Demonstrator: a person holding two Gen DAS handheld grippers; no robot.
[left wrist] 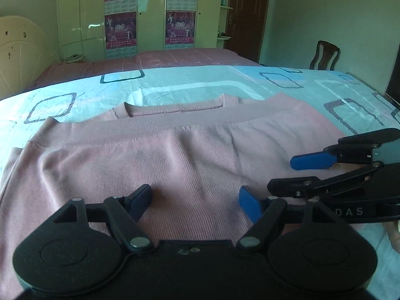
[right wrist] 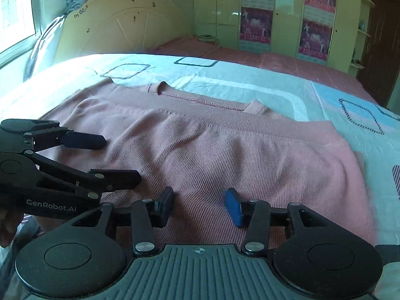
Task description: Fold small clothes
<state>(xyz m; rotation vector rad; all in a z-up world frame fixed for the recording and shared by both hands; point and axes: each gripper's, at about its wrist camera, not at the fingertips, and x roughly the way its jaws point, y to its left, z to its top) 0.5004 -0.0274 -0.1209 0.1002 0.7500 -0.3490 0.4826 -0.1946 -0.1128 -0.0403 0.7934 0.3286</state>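
A pink ribbed knit top (left wrist: 160,150) lies on the bed, folded so its lower part lies over the upper part, with the neckline (left wrist: 175,108) at the far side. It also shows in the right wrist view (right wrist: 225,150). My left gripper (left wrist: 195,200) is open and empty, just above the near edge of the top. My right gripper (right wrist: 200,202) is open and empty over the same near edge. Each gripper shows in the other's view: the right one (left wrist: 287,175) at the right, the left one (right wrist: 120,157) at the left, both open.
The bed sheet (left wrist: 175,82) is light blue with square outlines. A pink cover (left wrist: 150,62) lies beyond it. A cream headboard (right wrist: 120,30) stands at the left, wardrobes with posters (left wrist: 150,12) at the back, and a dark wooden chair (left wrist: 325,55) at the right.
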